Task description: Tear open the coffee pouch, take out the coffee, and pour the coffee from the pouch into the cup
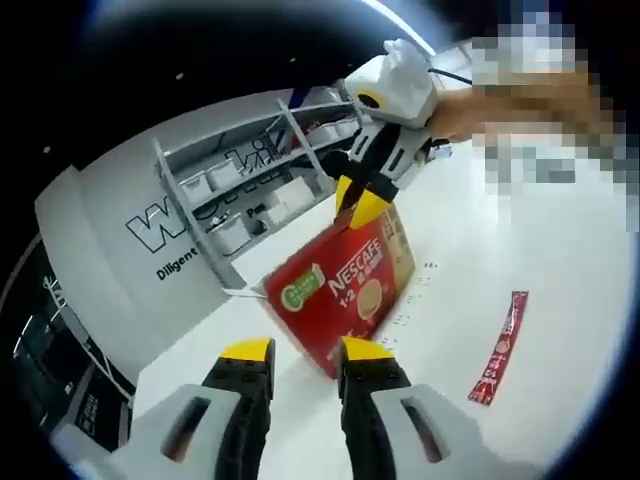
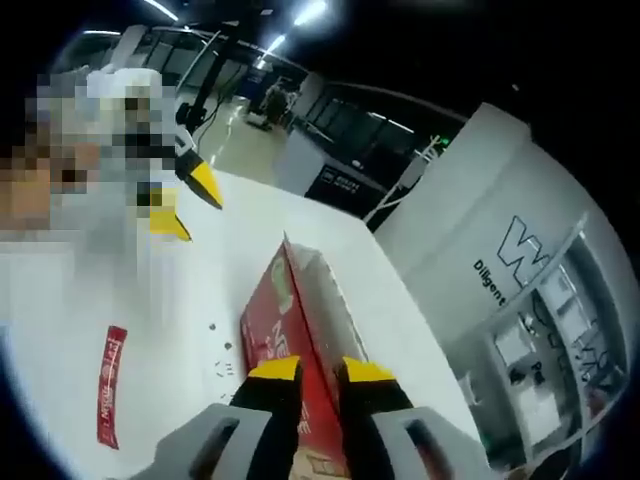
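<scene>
A red Nescafe coffee box (image 1: 340,285) stands tilted on the white table (image 1: 540,230). My right gripper (image 1: 357,205) comes in from the upper right in the left gripper view and is shut on the box's top edge. In the right gripper view its jaws (image 2: 320,370) pinch the thin upper edge of the box (image 2: 300,300). My left gripper (image 1: 306,352) is open a short way in front of the box, holding nothing. It also appears open at the upper left of the right gripper view (image 2: 185,203). A red coffee stick sachet (image 1: 498,350) lies flat on the table (image 2: 110,385).
Grey shelving with white bins (image 1: 250,190) stands behind the table, beside a curved white wall with dark lettering (image 1: 160,230). The table's far edge (image 2: 330,215) runs past the box, with open floor beyond it.
</scene>
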The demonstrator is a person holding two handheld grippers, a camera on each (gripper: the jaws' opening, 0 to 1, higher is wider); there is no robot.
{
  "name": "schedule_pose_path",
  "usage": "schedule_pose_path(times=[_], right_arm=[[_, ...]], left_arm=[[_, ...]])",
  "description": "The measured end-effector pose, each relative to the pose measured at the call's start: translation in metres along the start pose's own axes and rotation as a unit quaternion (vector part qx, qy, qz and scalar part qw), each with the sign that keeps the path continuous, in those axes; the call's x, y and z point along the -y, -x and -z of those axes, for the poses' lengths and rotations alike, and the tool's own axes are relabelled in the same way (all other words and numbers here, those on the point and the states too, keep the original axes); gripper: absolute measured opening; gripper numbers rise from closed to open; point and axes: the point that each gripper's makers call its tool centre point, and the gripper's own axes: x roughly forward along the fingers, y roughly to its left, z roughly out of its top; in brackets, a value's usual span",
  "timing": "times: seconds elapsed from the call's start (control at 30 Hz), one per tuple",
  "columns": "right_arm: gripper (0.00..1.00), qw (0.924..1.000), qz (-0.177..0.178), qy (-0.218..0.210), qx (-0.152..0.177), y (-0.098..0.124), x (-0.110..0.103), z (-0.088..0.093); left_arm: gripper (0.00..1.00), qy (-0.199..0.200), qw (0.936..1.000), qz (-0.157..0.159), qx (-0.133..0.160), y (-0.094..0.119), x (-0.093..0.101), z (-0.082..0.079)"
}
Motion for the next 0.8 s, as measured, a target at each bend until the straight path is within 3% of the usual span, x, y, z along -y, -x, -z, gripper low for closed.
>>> schedule_pose_path(times=[0.27, 0.37, 0.5, 0.53, 0.8], right_arm=[[0.21, 0.9999, 0.006, 0.008, 0.011, 0.01, 0.0, 0.003], [0.25, 0.9991, 0.023, 0.007, 0.034, 0.017, 0.002, -0.002], [0.27, 0.9941, 0.045, -0.015, 0.098, 0.032, -0.005, -0.019], [0.27, 0.99, 0.048, -0.031, 0.129, 0.039, -0.012, -0.024], [0.27, 0.9824, 0.056, -0.075, 0.162, 0.054, -0.016, -0.012]], left_arm=[[0.28, -0.004, 1.0, 0.001, -0.005, -0.002, 0.002, 0.001], [0.28, -0.007, 1.0, 0.002, -0.005, -0.003, 0.004, 0.001], [0.28, -0.009, 0.9999, 0.004, -0.004, -0.005, 0.007, -0.001], [0.28, -0.007, 1.0, 0.004, -0.002, -0.005, 0.008, -0.001], [0.3, -0.015, 0.9998, 0.01, -0.002, -0.009, 0.016, -0.002]])
